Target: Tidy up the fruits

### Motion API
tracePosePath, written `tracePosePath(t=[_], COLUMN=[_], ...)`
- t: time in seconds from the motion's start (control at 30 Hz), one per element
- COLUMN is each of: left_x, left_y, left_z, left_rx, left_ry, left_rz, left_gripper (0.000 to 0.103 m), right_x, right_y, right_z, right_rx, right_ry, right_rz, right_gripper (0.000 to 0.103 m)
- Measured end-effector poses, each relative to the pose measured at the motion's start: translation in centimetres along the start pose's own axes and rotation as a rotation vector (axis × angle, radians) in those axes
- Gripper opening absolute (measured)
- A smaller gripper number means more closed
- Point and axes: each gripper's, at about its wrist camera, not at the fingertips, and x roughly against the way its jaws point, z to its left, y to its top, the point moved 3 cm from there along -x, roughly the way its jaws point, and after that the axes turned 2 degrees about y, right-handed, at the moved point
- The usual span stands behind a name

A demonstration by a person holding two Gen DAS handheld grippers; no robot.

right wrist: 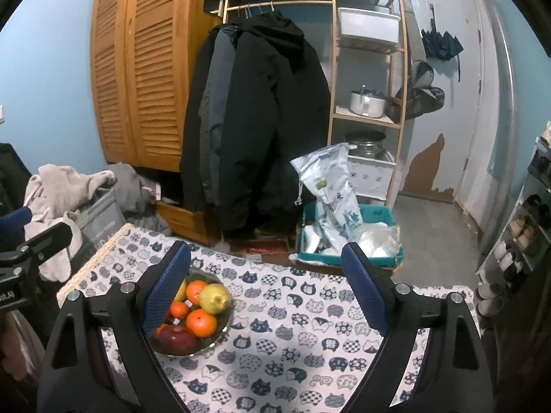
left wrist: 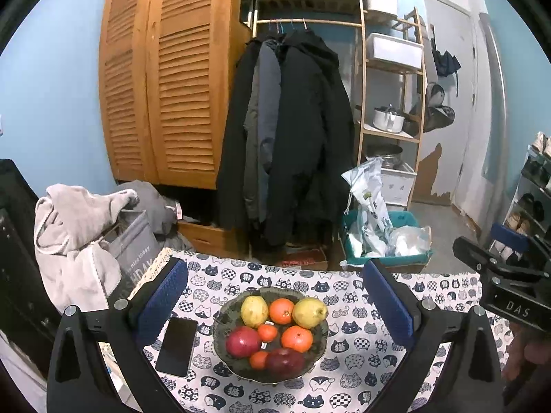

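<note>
Nearest, left gripper (left wrist: pixel 273 290) spread wide over the table, nothing between the blue pads (left wrist: pixel 162 301). Right gripper (right wrist: pixel 267 284) likewise gaping and empty, hanging above bare cat-print tablecloth (right wrist: pixel 292 344) to the right of the bowl. Under the left gripper, bowl (left wrist: pixel 220 327) heaped with fruit: two pears (left wrist: pixel 254 310), oranges (left wrist: pixel 297 339), red apples (left wrist: pixel 242 341), all inside the scalloped rim. Just left of the bowl, a black phone (left wrist: pixel 177 346), lying flat, close but apart. Open cloth right of the bowl, clear out to the table's far edge (right wrist: pixel 344 277). Beyond that edge, a teal crate (right wrist: pixel 347 237) with bags, then dark coats (left wrist: pixel 289 130) hanging beside a slatted wooden wardrobe (left wrist: pixel 165 79).
</note>
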Motion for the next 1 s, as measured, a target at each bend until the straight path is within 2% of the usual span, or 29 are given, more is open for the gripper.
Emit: tracePosePath(t=[1.0], left_x=[-0.21], left_y=[-0.18], left_z=[-0.34], left_rx=[-0.020], left_ry=[0.024], left_rz=[0.009], left_gripper=[0.102], right_x=[0.15], right_y=[0.14], right_z=[-0.04], right_rx=[0.007], right_ry=[-0.001], right_rz=[0.004], right_gripper=[0.088])
